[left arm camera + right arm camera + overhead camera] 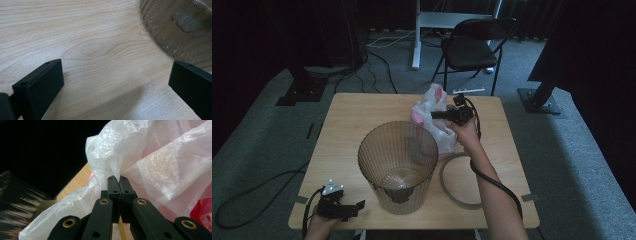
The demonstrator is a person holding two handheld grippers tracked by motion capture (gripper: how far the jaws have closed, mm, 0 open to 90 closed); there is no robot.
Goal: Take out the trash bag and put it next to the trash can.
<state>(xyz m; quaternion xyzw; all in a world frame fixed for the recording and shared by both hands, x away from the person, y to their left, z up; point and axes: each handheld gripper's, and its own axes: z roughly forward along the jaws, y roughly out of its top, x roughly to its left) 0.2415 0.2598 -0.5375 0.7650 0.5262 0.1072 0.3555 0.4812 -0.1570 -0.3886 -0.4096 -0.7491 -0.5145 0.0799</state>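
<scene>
**Operator A:** Report the state of the right gripper (435, 115).

**Operator B:** Its jaws are pressed together on a fold of the plastic bag (155, 167). In the right gripper view the film rises in a peak from between the two closed tips. In the high view the bag (432, 117) is white with pink showing through, and it stands bunched at the far side of the table (357, 112), just behind the bin (398, 165) and to its right.

**Operator A:** And the left gripper (357, 206)?

**Operator B:** It lies low at the near left corner of the table, jaws set wide apart with nothing between them. The left gripper view shows bare wood grain in the gap and the ribbed base of the bin (180, 27) at upper right.

**Operator A:** Describe the bin.

**Operator B:** It is a translucent, ribbed, round container standing upright near the table's middle, mouth open upward. A grey ring (452, 192) lies flat on the table just to its right, under the person's right forearm (492, 185).
</scene>
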